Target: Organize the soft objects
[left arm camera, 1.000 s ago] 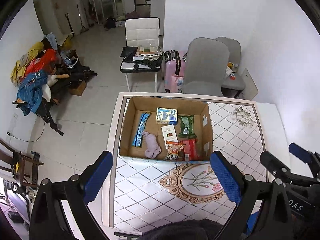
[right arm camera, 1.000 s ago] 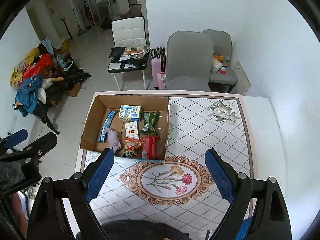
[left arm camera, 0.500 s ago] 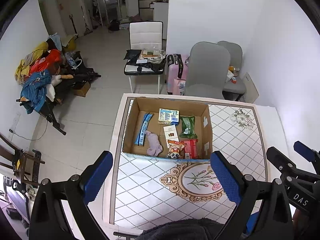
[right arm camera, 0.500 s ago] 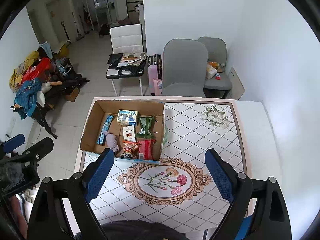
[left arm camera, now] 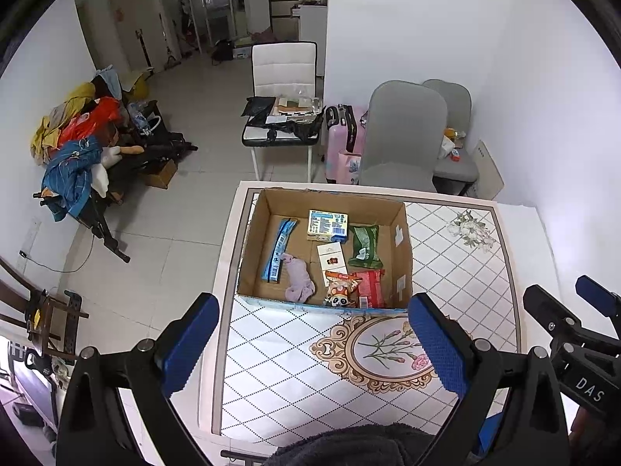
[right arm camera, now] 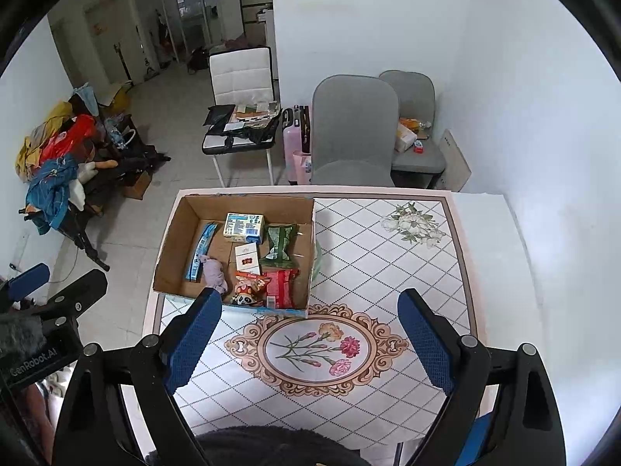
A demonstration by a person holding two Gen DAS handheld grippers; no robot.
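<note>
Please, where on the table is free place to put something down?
The table is bare right of the cardboard box, around the white flower print, and in front of the box on the oval flower print. Inside the box it is crowded, especially its near right corner.

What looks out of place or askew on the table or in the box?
Little stands out. The cardboard box sits slightly askew on the table, and a greenish thing is wedged against its right wall, too hidden to identify. Nothing spilled.
</note>
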